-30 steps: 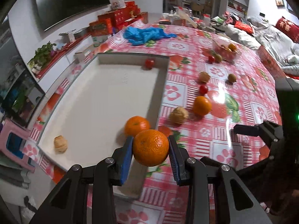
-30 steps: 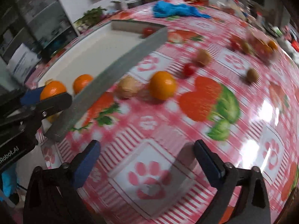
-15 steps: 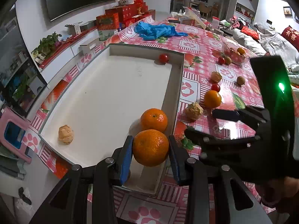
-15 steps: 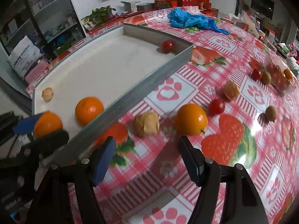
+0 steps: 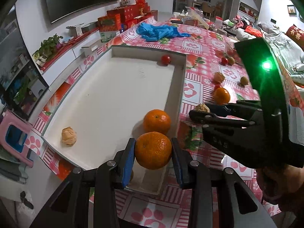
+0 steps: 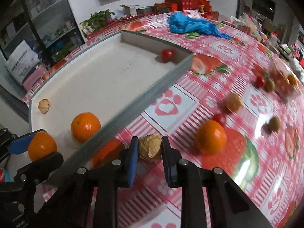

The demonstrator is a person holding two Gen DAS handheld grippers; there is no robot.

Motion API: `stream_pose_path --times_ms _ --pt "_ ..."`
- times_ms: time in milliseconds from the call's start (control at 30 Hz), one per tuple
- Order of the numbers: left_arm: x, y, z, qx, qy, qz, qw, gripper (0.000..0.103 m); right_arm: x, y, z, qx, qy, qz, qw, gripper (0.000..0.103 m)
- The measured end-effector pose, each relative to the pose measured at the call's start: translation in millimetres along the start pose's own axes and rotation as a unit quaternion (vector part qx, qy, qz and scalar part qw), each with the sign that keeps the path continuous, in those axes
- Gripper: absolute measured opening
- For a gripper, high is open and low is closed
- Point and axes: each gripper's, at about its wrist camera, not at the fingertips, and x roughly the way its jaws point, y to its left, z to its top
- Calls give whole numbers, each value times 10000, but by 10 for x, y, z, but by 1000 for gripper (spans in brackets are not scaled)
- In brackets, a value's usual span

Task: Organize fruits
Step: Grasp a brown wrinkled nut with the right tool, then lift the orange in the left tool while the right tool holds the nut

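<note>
Glossy, dimpled orange (image 5: 153, 150) between blue pads (image 5: 128, 160)

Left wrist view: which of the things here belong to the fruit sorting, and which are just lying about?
Job:
- mandarin clamped in left tool, over the tray's near end
- white tray, holding a mandarin, a cherry tomato and a tan wrinkled fruit
- loose orange on the tablecloth
- tan fruit between right tool fingers

Lying about:
- blue gloves
- red boxes
- potted plant
</note>
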Motion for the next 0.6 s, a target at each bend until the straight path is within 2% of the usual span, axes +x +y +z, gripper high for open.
stream_pose_path --times_ms 167,300,367,500,600 --pt "-8 -304 -21 256 -17 -201 9995 38 -276 -401 -244 647 -83 -61 9979 26" --pt "89 -712 -68 600 -3 -378 9975 38 -496 -820 -524 1213 -169 -685 9901 26" --pt "206 -871 -78 690 77 -362 9969 38 -604 -1003 -676 1460 -245 -1037 9835 26" --pt "391 -1090 -86 804 110 -219 9965 38 -713 -1230 -905 1792 -378 -1423 9727 26" --pt "414 -1182 -90 945 -144 -34 9954 38 -750 -1246 -947 1787 -542 -1617 9690 26"
